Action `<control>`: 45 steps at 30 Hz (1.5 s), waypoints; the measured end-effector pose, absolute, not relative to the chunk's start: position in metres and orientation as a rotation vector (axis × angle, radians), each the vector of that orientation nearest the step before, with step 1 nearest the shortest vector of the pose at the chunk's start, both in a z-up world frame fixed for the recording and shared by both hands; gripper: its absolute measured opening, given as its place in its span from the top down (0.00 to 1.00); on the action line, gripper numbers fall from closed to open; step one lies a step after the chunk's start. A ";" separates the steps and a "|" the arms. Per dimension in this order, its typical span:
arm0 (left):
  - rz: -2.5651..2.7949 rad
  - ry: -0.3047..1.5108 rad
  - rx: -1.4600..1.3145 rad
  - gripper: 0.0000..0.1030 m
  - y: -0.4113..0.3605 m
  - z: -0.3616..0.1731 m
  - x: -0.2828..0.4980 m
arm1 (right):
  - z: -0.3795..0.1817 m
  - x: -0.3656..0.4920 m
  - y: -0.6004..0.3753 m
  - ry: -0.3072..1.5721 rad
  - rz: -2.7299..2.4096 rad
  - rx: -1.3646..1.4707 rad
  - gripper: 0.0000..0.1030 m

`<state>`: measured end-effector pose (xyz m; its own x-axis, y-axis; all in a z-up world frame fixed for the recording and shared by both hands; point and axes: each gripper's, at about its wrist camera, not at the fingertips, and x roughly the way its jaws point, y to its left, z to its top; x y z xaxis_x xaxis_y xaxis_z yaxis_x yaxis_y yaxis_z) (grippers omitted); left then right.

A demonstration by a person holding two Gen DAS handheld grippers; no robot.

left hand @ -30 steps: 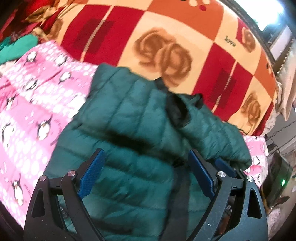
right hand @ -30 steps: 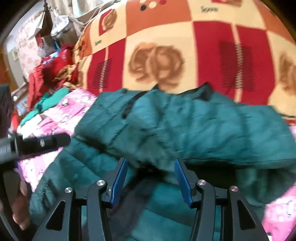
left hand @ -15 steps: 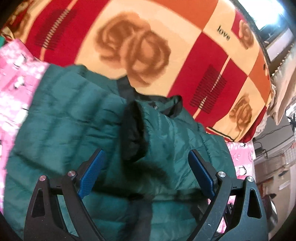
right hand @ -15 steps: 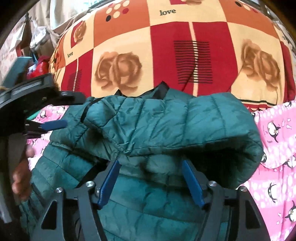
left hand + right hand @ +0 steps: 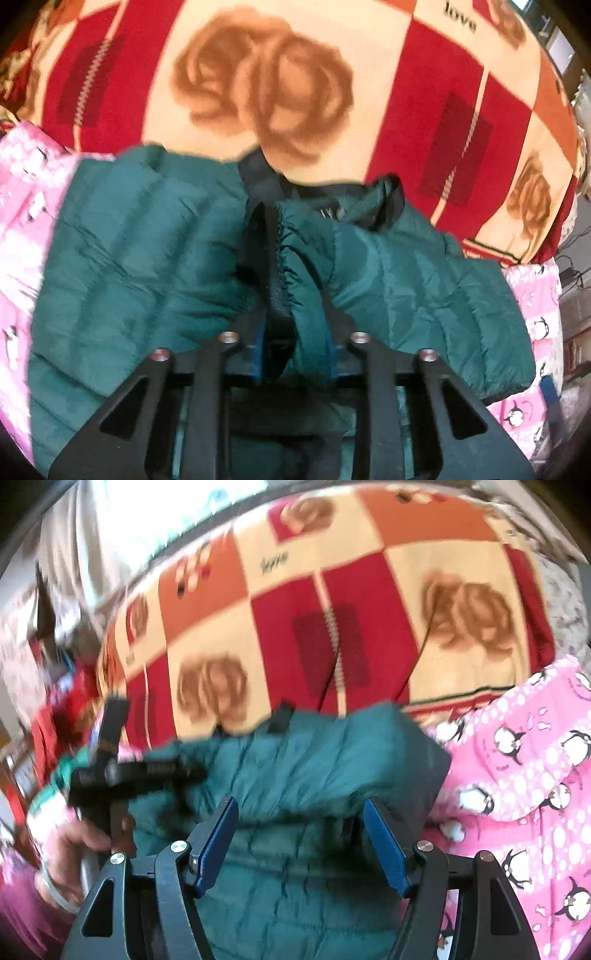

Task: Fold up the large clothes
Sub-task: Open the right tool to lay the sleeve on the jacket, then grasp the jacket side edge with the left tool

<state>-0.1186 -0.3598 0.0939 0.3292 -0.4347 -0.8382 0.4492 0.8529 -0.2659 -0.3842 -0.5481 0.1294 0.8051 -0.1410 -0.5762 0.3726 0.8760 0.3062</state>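
1 green quilted jacket (image 5: pixel 155 258) is lying on a pink penguin-print sheet (image 5: pixel 517 768), its collar toward a red-and-cream rose blanket (image 5: pixel 369 92). 1 left gripper (image 5: pixel 293 332), jaws having just been closing, is pinching its black-edged front. 1 right gripper (image 5: pixel 301 845) is hovering wide, nothing between its pads.

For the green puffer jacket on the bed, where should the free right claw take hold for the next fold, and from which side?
Probably the rounded folded edge of the green puffer jacket nearest the right claw, approached from the pink penguin sheet side. That bulging edge faces the open jaws and offers a thick roll to pinch. The left claw has just been closing and already pinches the black-trimmed edge.
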 end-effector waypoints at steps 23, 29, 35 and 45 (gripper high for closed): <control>-0.457 0.999 -0.004 0.84 -0.257 0.081 -0.089 | 0.059 -0.277 -0.563 0.784 -0.368 0.308 0.34; -0.462 1.015 -0.017 0.77 -0.256 0.083 -0.087 | 0.032 -0.250 -0.564 0.879 -0.356 0.279 0.33; -0.507 0.946 -0.087 0.31 -0.242 0.116 -0.097 | 0.064 -0.284 -0.559 0.804 -0.365 0.316 0.33; -0.496 0.905 0.090 0.30 -0.272 0.113 -0.119 | 0.067 -0.300 -0.521 0.822 -0.356 0.251 0.33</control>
